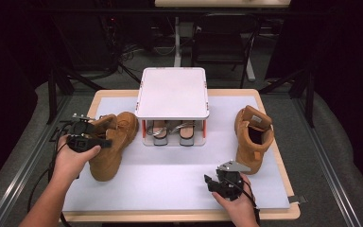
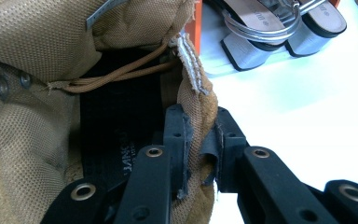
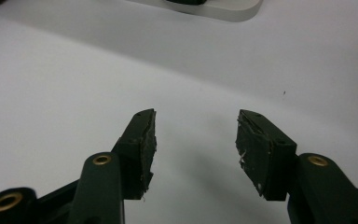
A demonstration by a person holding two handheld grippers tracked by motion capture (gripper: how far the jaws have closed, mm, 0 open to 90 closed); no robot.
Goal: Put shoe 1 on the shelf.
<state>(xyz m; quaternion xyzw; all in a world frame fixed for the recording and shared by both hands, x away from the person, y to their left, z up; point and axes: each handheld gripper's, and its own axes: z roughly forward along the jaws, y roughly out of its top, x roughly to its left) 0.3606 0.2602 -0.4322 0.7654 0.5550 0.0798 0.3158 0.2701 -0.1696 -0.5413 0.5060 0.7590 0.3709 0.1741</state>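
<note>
A tan boot (image 1: 112, 142) lies on the white mat at the left, its opening toward my left gripper (image 1: 90, 135). That left gripper (image 2: 199, 140) is shut on the boot's padded collar edge (image 2: 193, 107), one jaw inside the opening and one outside. A second tan boot (image 1: 253, 137) stands at the right of the mat. My right gripper (image 1: 217, 182) hovers low over bare mat near the front, left of that boot. In its own view the right gripper (image 3: 196, 135) is open with nothing between its jaws.
A white two-level rack (image 1: 172, 92) stands at the back centre of the table (image 1: 283, 210). A pair of grey-heeled sandals (image 1: 170, 132) sits on its lower shelf; the sandals (image 2: 279, 28) lie just beyond the left boot. A chair and cables stand behind the table.
</note>
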